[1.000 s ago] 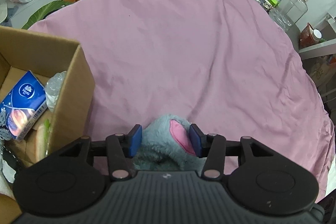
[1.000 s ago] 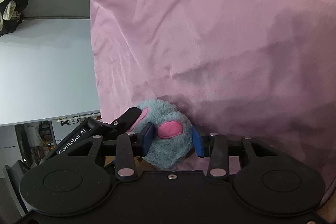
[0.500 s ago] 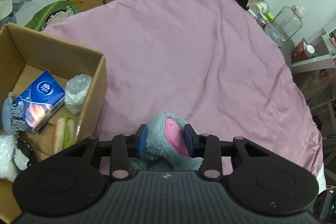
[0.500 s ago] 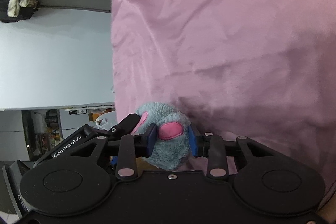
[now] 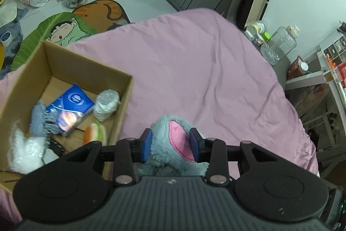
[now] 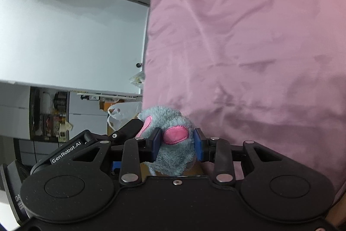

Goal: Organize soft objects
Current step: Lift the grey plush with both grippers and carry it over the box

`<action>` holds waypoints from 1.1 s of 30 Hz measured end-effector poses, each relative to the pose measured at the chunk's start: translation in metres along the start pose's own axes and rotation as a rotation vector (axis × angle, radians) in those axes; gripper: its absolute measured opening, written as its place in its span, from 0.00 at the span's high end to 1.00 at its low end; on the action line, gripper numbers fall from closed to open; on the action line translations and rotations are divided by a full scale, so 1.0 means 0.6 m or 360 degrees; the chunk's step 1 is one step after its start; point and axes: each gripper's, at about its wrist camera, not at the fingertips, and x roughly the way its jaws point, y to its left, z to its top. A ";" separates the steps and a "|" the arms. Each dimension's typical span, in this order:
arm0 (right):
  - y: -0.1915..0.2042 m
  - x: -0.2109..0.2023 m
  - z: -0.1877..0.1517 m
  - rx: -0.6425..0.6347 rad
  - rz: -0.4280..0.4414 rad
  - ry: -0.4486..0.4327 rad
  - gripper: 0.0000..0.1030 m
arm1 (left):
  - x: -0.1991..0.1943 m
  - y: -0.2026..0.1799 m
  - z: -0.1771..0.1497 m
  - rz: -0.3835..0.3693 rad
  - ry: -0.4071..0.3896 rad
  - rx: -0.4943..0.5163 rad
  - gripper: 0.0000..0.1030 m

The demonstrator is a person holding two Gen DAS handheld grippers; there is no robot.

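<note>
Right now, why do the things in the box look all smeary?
Left wrist view: motion blur smears the white fluffy thing in the brown cardboard box, while the blue-grey plush toy stays sharp. Right wrist view: the pink bedsheet looks soft and bulges from the fisheye.

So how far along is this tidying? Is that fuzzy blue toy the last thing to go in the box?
Partly done: the cardboard box already holds a blue tissue pack, a plastic-wrapped bundle and other soft bits. In hand: the blue plush toy, pinched by both the left gripper and right gripper, not yet over the box. Left: dropping it in. The pink bedsheet shows nothing else loose, though part is out of view.
</note>
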 end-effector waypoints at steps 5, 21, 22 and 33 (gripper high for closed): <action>0.046 0.004 -0.021 -0.0088 0.0022 0.0008 0.69 | -0.043 0.029 0.011 -0.0015 -0.0059 -0.0022 0.65; 0.146 0.031 -0.079 -0.0283 -0.0016 0.0005 0.69 | -0.120 0.124 0.029 -0.0083 -0.0139 -0.0129 0.71; 0.150 0.033 -0.082 -0.0292 -0.0018 0.0006 0.69 | -0.123 0.130 0.030 -0.0087 -0.0145 -0.0136 0.71; 0.195 0.062 -0.121 -0.0397 -0.0103 0.0026 0.69 | -0.136 0.189 0.037 -0.0119 -0.0137 -0.0207 0.71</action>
